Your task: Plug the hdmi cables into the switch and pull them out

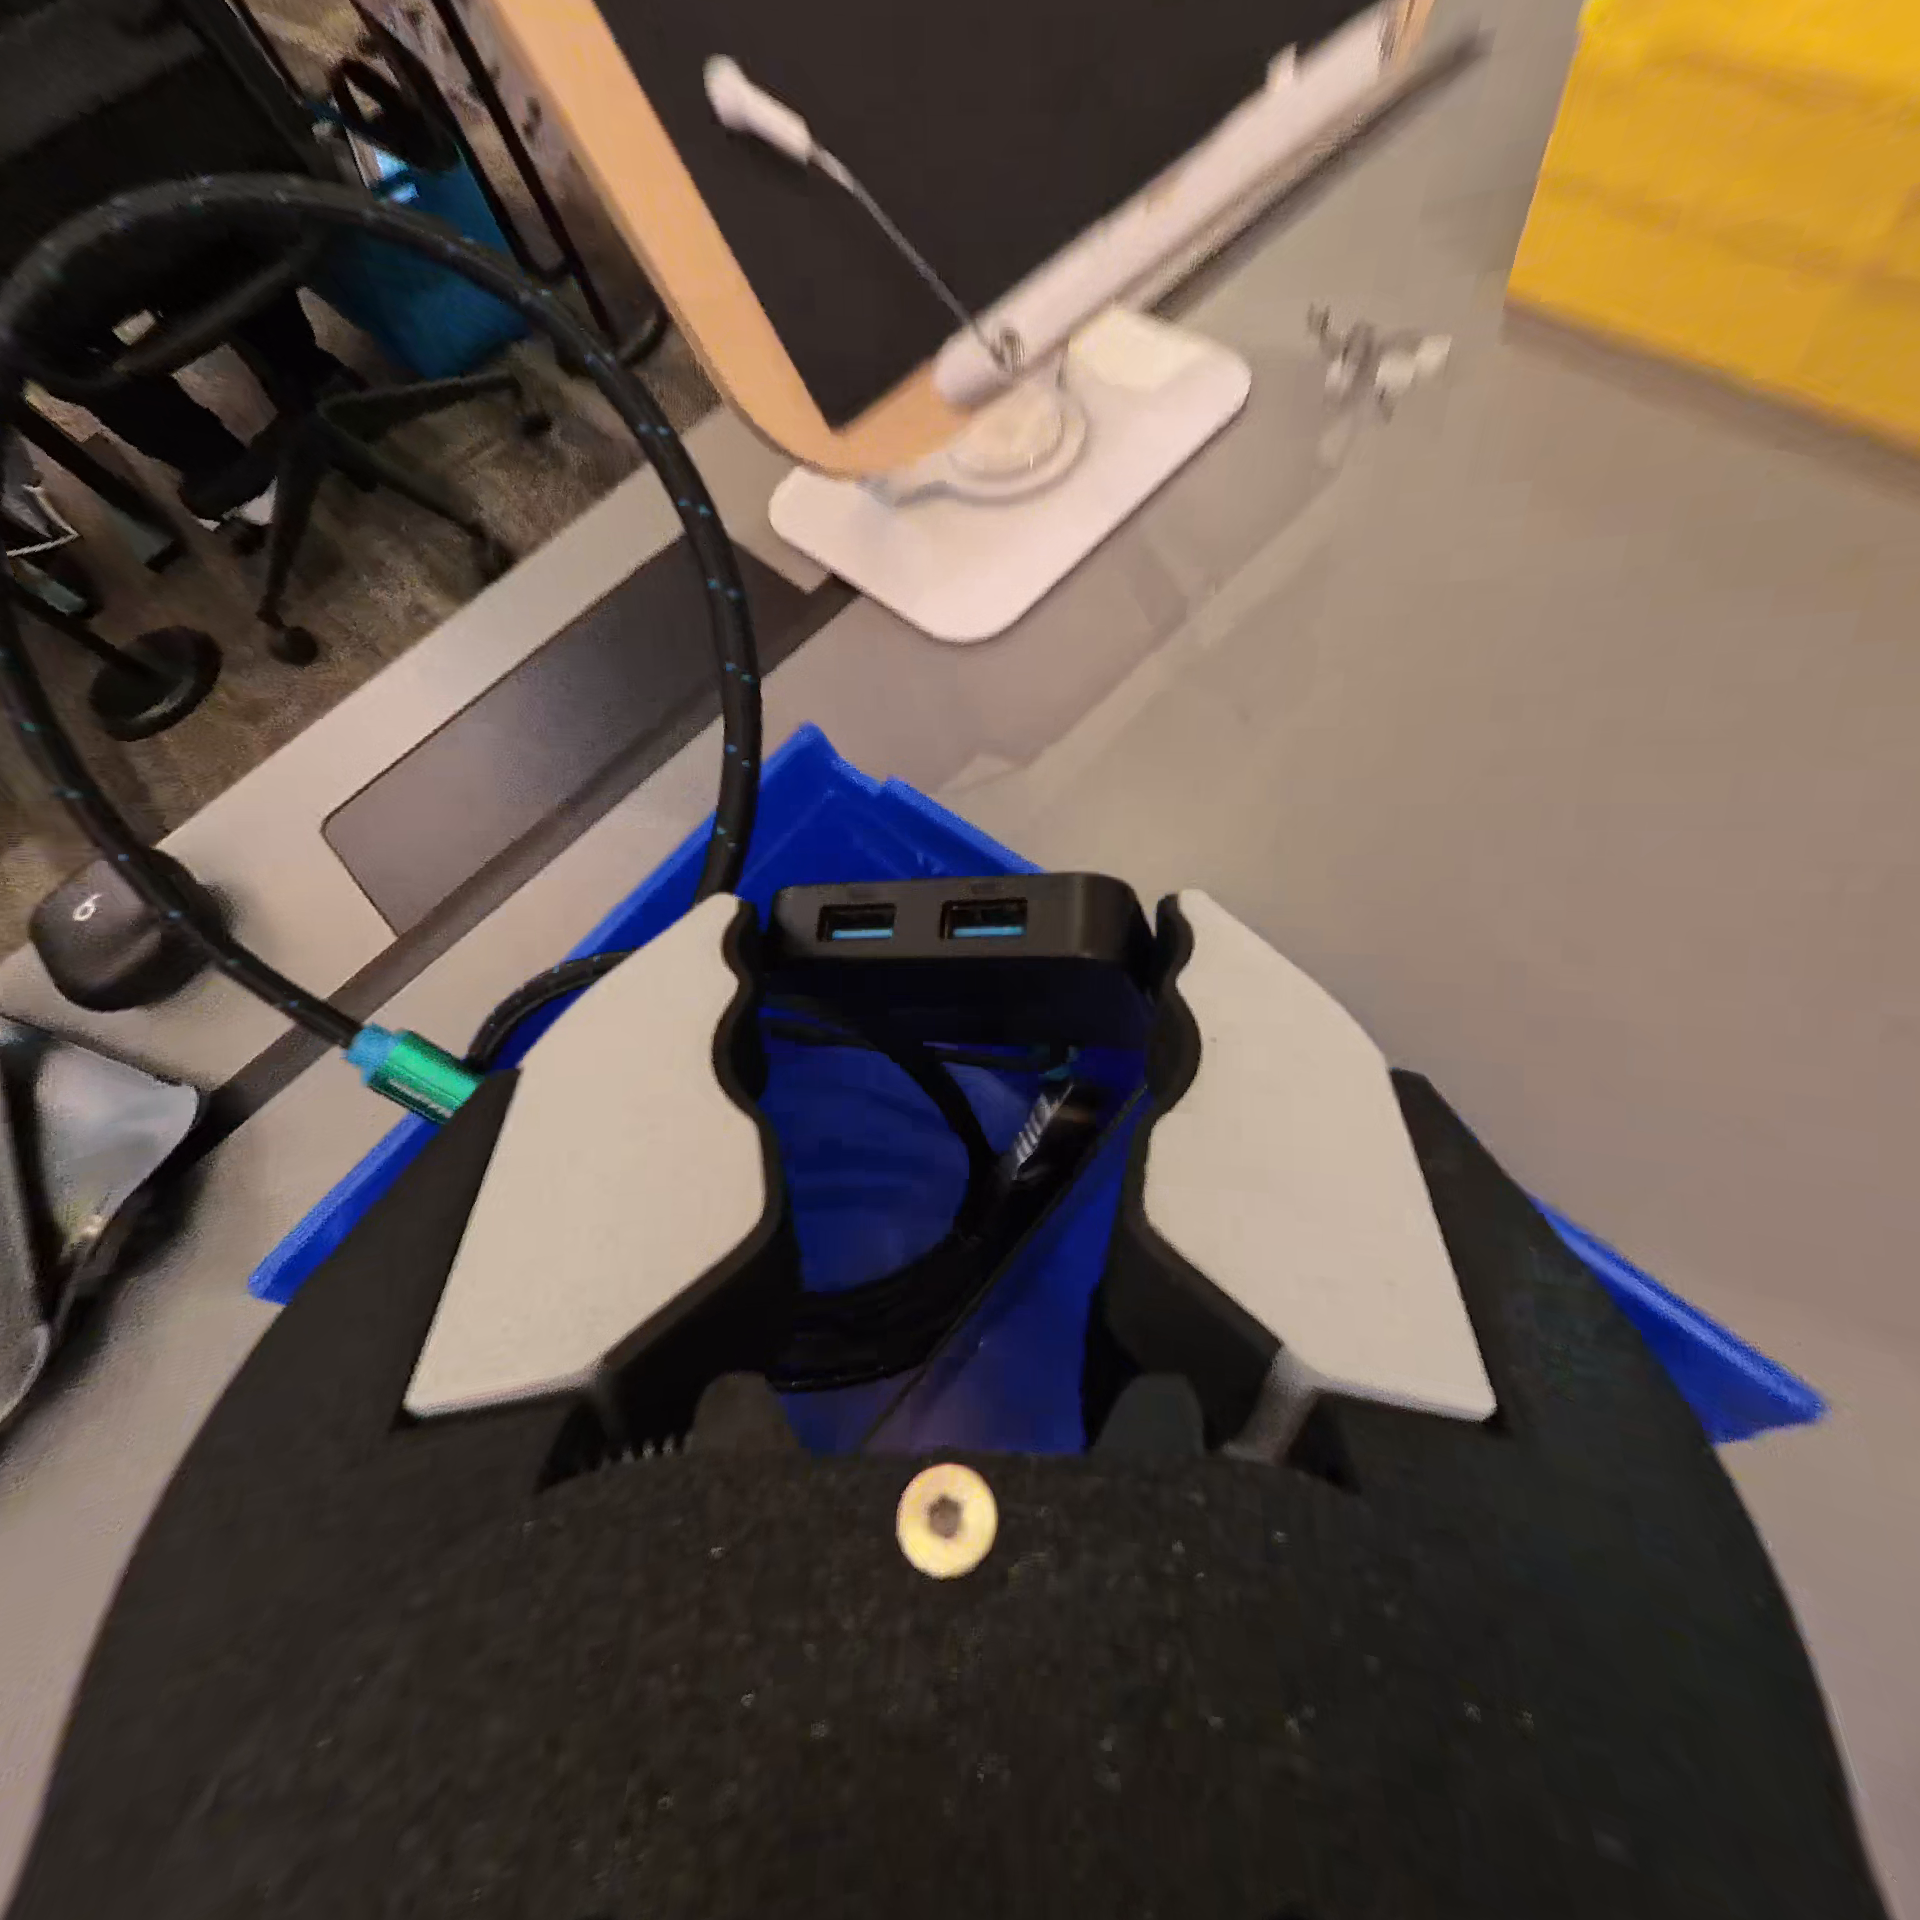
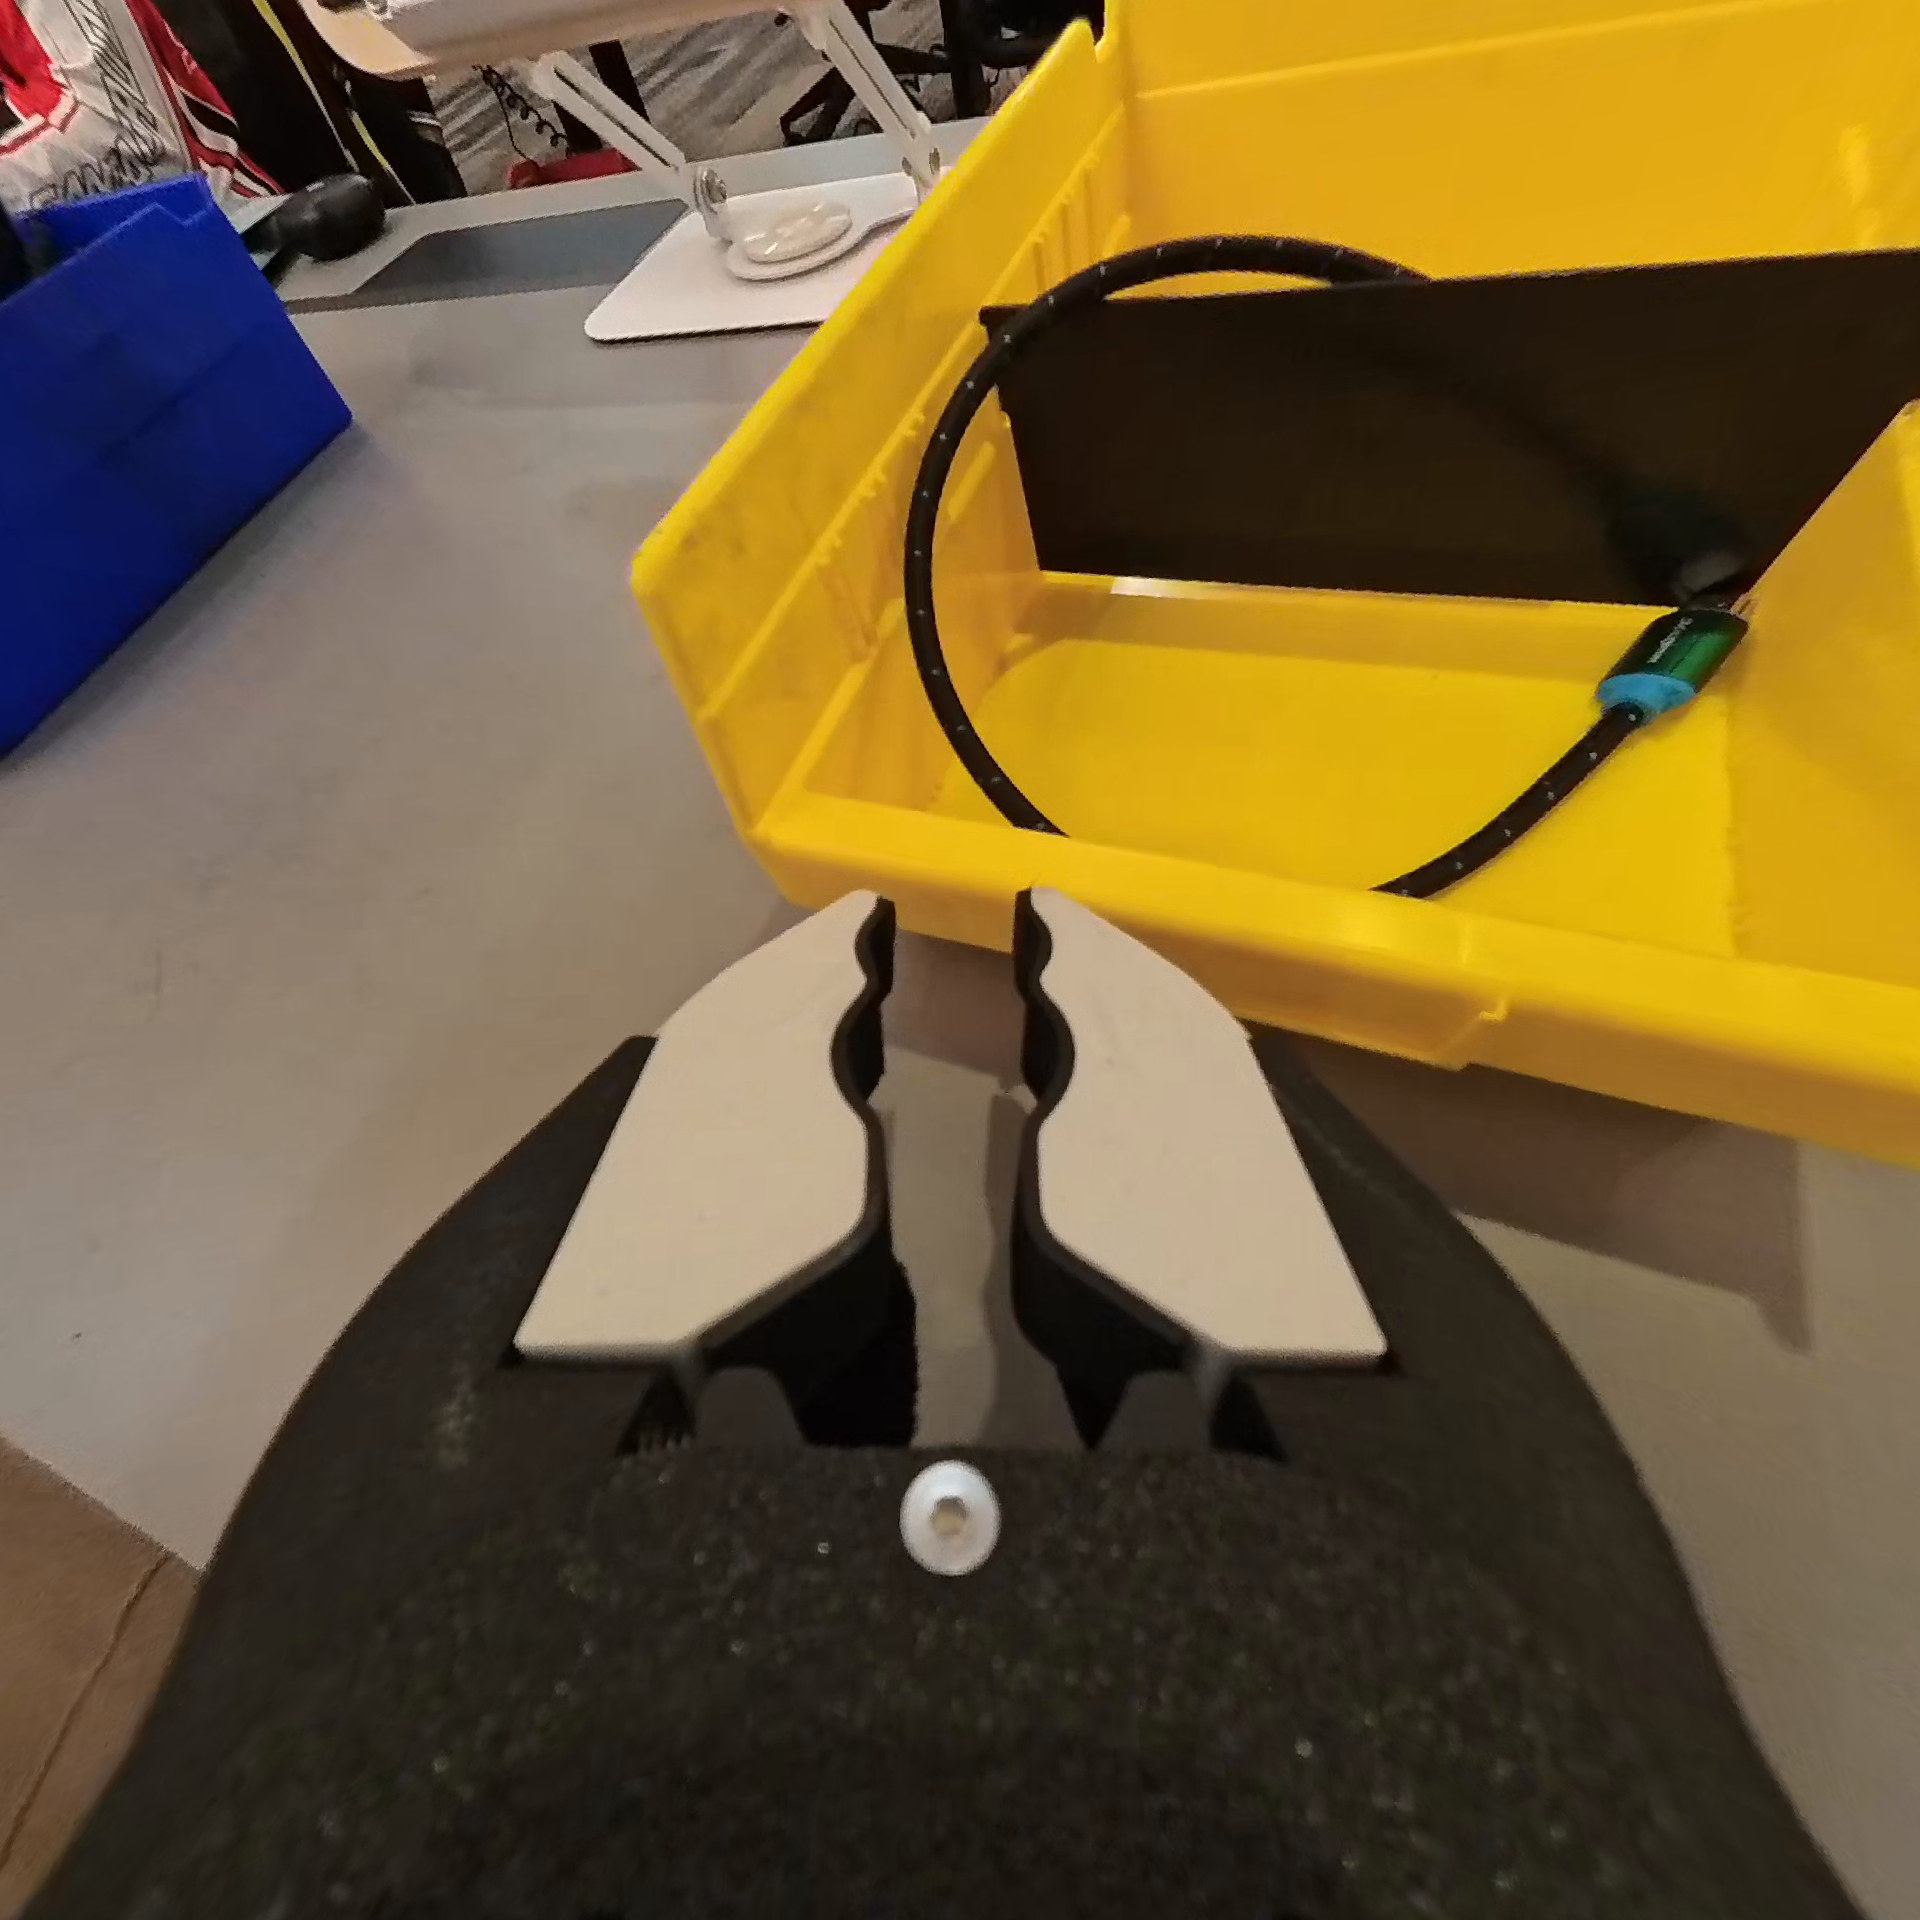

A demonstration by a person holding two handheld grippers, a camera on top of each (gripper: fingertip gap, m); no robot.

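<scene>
Left gripper (image 1: pixel 956 925) clenches switch (image 1: pixel 961 925) over blue bin (image 1: pixel 831 810) | right gripper (image 2: pixel 954 925) released — yellow bin (image 2: pixel 1143 914) ahead

Braided cable (image 1: pixel 717 582) end hidden behind finger; monitor stand (image 1: pixel 1039 488) blurred.

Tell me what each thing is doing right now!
left gripper: shut on the switch.
switch: held above the blue bin, two ports facing out, empty.
blue bin: on the table, cables inside.
right gripper: open, empty.
yellow bin: on the table.
braided cable: loose in the yellow bin, green plug unplugged.
</scene>
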